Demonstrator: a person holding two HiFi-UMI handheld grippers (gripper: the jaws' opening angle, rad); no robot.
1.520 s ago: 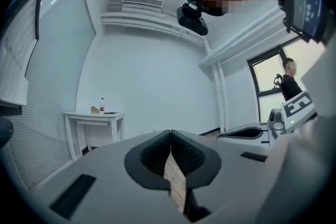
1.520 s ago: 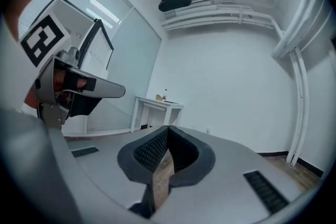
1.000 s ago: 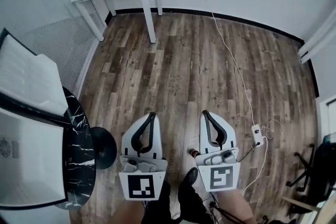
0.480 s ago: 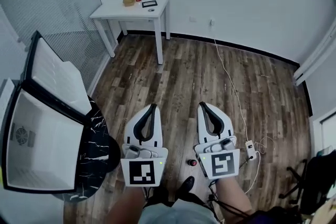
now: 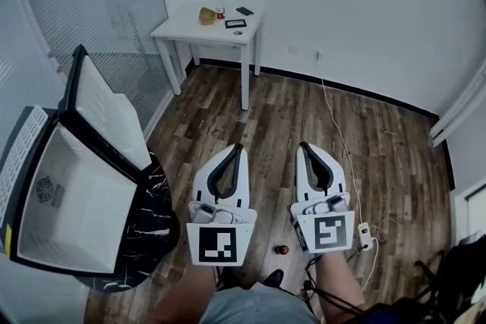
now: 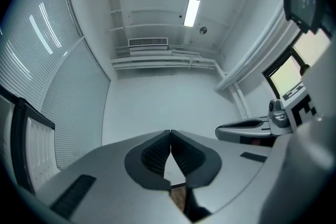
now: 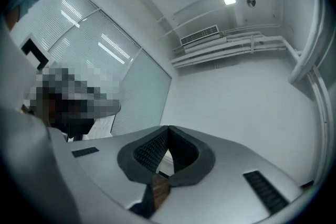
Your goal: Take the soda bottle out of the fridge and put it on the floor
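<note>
Above a wood-plank floor (image 5: pixel 288 110), a person holds the left gripper (image 5: pixel 239 148) and the right gripper (image 5: pixel 304 146) side by side and pointing forward. Both are clenched tip to tip, and each gripper view shows nothing between the jaws.

At the left of the head view, the fridge (image 5: pixel 76 209) stands on a black marbled stand (image 5: pixel 148 228) with its door (image 5: pixel 106 110) swung wide. Its white inside looks bare.

A small dark thing with a red top, probably the soda bottle (image 5: pixel 282 249) seen from straight above, stands on the floor by the person's feet. It is just below the right gripper in that view and apart from both grippers. If that reading is right, the bottle is already where the task wants it.

A second bottle (image 5: pixel 219 7) with a red cap stands on the white surface (image 5: pixel 228 34) by the far wall. A power strip (image 5: pixel 365 235) lies on the floor to the right.

The soda bottle is likely smooth, round plastic. It is probably light unless full, gives a little under a squeeze, and tips easily on its narrow base. The safest hold would be across the body below the shoulder, or at the neck under the cap, keeping it upright.
</note>
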